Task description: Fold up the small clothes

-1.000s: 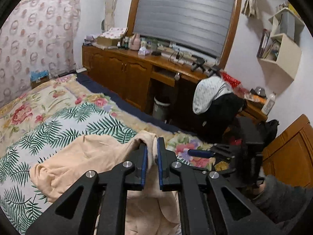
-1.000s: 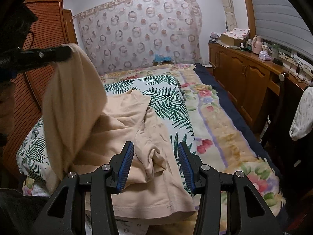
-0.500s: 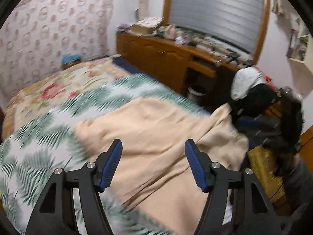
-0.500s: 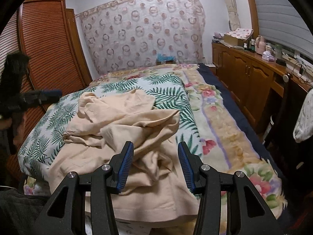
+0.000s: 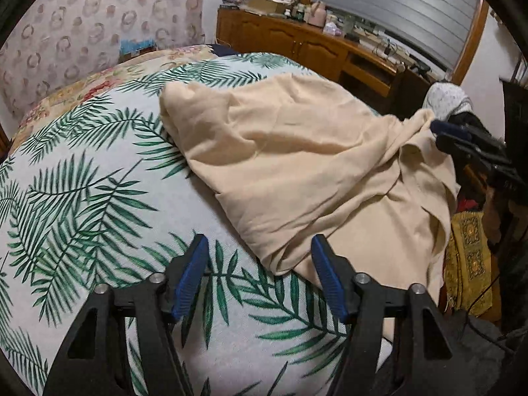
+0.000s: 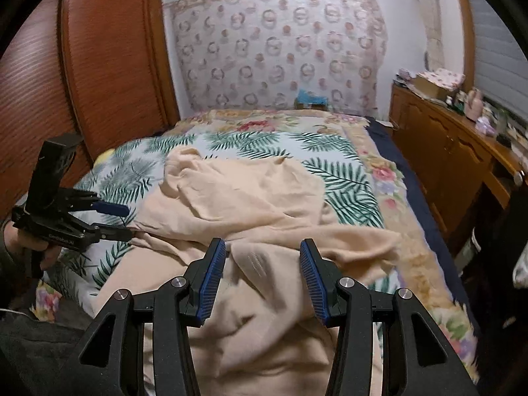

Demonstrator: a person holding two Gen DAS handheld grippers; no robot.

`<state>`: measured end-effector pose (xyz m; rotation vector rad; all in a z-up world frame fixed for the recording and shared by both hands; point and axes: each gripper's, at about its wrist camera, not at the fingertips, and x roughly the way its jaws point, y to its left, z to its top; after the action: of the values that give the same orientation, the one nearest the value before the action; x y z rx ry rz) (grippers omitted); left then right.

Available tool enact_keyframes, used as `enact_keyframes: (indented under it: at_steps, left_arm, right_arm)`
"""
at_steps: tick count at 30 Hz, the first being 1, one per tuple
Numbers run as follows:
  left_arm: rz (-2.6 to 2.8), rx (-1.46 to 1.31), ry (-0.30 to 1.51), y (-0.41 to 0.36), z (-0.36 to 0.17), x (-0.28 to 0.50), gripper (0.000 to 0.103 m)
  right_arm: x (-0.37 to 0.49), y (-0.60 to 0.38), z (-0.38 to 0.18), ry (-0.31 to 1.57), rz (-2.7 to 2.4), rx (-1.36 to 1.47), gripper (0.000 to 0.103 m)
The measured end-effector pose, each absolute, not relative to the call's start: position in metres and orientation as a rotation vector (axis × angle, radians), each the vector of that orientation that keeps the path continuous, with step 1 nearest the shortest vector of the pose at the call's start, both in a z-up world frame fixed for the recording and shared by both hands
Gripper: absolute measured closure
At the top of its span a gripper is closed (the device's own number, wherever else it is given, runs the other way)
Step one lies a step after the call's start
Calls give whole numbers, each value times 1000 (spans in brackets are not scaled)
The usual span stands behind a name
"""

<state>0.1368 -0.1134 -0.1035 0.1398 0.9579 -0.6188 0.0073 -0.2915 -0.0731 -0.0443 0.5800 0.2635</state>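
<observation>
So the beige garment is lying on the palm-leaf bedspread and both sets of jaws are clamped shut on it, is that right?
Not quite. The beige garment does lie on the palm-leaf bedspread, but each wrist view shows its own jaws open, gripping nothing: left gripper, right gripper.

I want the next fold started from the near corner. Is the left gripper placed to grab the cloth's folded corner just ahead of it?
Probably yes. The left gripper has its jaws open, and the beige cloth has a folded corner right ahead between them, with only bare leaf-print bedspread around.
</observation>
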Motion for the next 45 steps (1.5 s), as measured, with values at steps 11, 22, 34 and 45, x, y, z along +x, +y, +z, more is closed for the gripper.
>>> enact_keyframes:
  at_steps: [11,22,34,45]
  left_arm:
    - [-626,197,931,-129,-98,143,97]
    - [-638,174,657,-180,16,191,97]
    - [-664,230,676,-265,6,289,96]
    - [-673,246,683,-245,-9,268,27]
  right_arm:
    - [26,-296,-82,675,248,-170,99]
    - [-20,-354,-63,657,264,-87,99]
    - [-15,-368,-71,779,291,-115,99]
    - [-19,-392,-41,724,287,-101,95]
